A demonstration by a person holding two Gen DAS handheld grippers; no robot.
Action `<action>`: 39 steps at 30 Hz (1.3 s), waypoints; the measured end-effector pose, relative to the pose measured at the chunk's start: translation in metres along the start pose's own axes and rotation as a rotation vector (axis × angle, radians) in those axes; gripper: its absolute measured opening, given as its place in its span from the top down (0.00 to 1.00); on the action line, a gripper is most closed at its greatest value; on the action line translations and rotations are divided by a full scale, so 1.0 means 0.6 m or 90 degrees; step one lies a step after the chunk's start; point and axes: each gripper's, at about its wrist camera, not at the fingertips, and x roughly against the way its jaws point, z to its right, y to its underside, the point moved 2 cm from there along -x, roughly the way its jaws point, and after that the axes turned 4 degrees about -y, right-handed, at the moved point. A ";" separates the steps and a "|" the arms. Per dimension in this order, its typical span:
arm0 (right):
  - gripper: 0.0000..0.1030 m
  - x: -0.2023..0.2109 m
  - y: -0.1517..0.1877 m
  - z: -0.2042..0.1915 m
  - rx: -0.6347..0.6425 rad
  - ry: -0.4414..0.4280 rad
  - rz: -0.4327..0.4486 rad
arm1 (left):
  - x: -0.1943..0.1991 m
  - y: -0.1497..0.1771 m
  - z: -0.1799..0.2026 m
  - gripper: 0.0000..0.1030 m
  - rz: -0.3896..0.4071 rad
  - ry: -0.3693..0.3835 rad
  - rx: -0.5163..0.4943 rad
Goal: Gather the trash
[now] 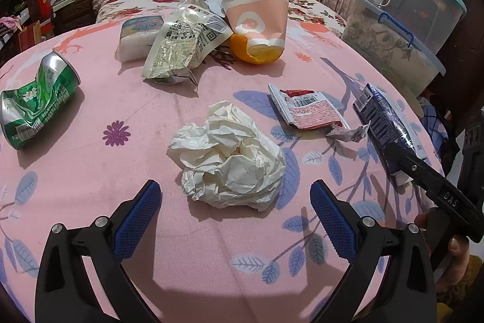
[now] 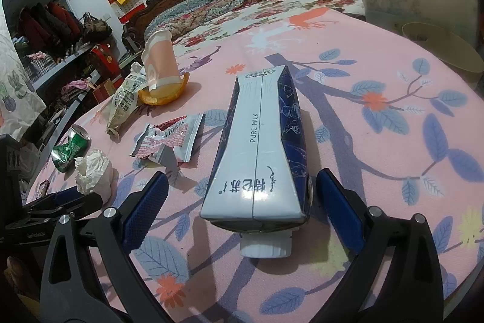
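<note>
I hold the left gripper point(image 1: 234, 215) open, crumpled tissue point(image 1: 228, 158) at 12 o'clock between its fingers. My right gripper point(image 2: 239, 208) is open around the milk carton point(image 2: 260, 153), lying flat on the worktop point(image 2: 378, 186), cap toward me.

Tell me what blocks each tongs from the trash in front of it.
Nothing visible does. The left tongs are open with the crumpled tissue just ahead, only bare tablecloth between. The right tongs are open, their pads flanking the milk carton, its cap end between them, untouched.
</note>
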 end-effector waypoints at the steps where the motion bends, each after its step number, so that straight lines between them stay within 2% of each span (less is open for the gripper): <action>1: 0.06 0.000 0.000 0.000 0.000 -0.001 0.000 | 0.000 0.000 -0.002 0.08 0.000 0.004 0.003; 39: 0.04 -0.002 0.001 -0.001 0.000 0.004 0.000 | 0.007 -0.002 -0.007 0.08 0.011 0.032 0.019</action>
